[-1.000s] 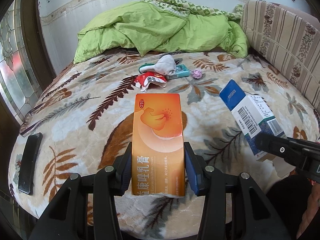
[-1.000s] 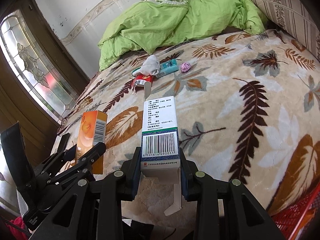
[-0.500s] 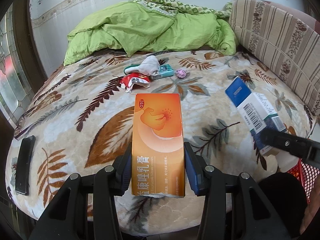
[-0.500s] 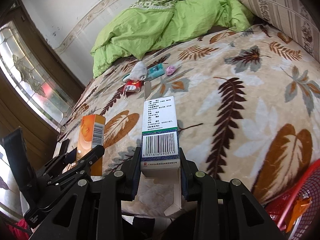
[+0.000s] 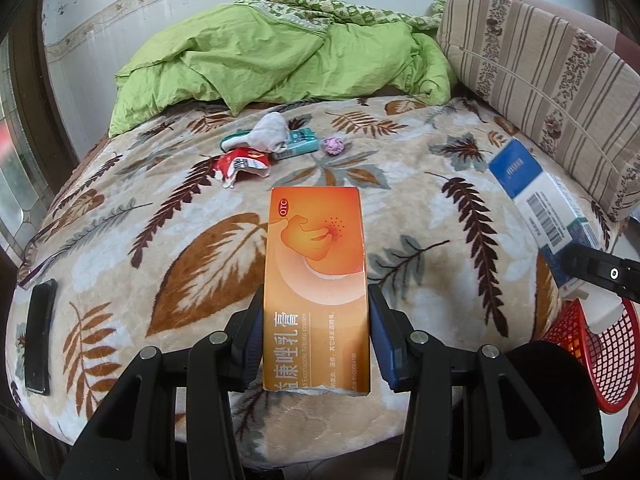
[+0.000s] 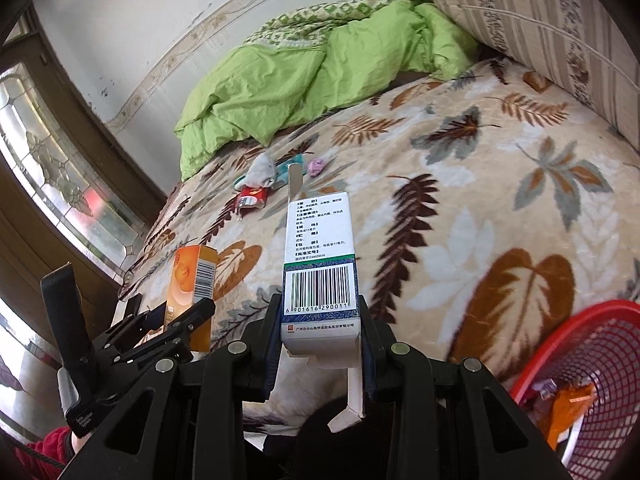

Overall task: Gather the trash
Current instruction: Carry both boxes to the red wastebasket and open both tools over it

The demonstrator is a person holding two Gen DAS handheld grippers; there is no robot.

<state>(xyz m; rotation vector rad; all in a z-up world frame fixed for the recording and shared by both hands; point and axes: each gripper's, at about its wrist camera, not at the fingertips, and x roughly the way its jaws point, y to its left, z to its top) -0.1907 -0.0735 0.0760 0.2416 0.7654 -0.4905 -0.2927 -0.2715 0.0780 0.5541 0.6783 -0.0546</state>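
left gripper (image 5: pixel 316 320) clamps orange box (image 5: pixel 316 280); right gripper (image 6: pixel 320 344) clamps white box (image 6: pixel 320 264). neither is in red basket (image 6: pixel 600 360) yet; wrappers (image 5: pixel 244 162) remain on bed (image 5: pixel 440 208).

A bed covered by a cream plush blanket (image 5: pixel 400 184) printed with brown, rust and grey leaves fills most of both views. At its far end lies a crumpled lime-green quilt (image 5: pixel 280 60) with a green-and-white patterned reverse. A beige cushion (image 5: pixel 540 72) with brown stripes and floral bands leans along one side of the bed. Behind the quilt rises a white wall (image 6: pixel 140 20), scuffed in places, crossed by a pale ornamental border (image 5: pixel 120 4). On the opposite side stands a dark wooden frame holding leaded patterned glass (image 6: pixel 52 164), through which daylight enters. Illumination is soft and even.
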